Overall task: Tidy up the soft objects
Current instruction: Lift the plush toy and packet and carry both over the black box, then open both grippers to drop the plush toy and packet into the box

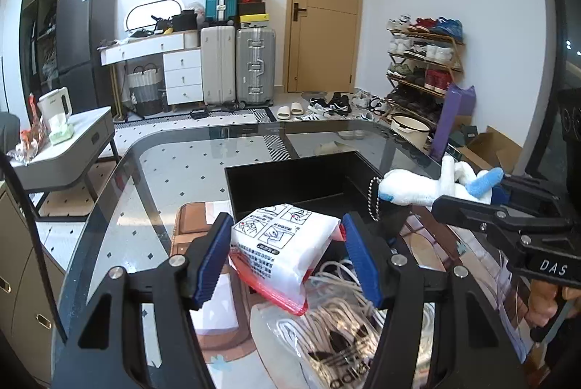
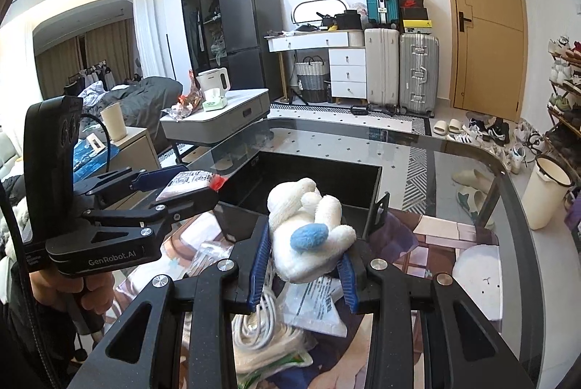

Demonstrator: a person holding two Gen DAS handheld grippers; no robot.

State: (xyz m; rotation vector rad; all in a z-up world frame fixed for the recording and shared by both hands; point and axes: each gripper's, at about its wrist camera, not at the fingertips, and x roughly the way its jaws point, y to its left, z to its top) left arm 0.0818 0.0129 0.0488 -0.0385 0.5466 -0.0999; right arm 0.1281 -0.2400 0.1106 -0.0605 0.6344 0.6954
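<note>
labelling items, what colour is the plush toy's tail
Light blue on the white plush toy; clearest in the right wrist view.

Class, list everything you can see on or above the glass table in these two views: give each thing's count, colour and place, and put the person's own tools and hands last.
plush toy: one, white with blue patches, held above the bin's near edge
tissue pack: one, white with red edge, held in front of the bin
bin: one, black, open, mid-table
cable bundle: one, white, bagged, near edge
glass table: one, clear, dark rim
left gripper: one, black, blue pads, shut on the pack
right gripper: one, black, shut on the toy
hand: one, on the left gripper's handle
</note>
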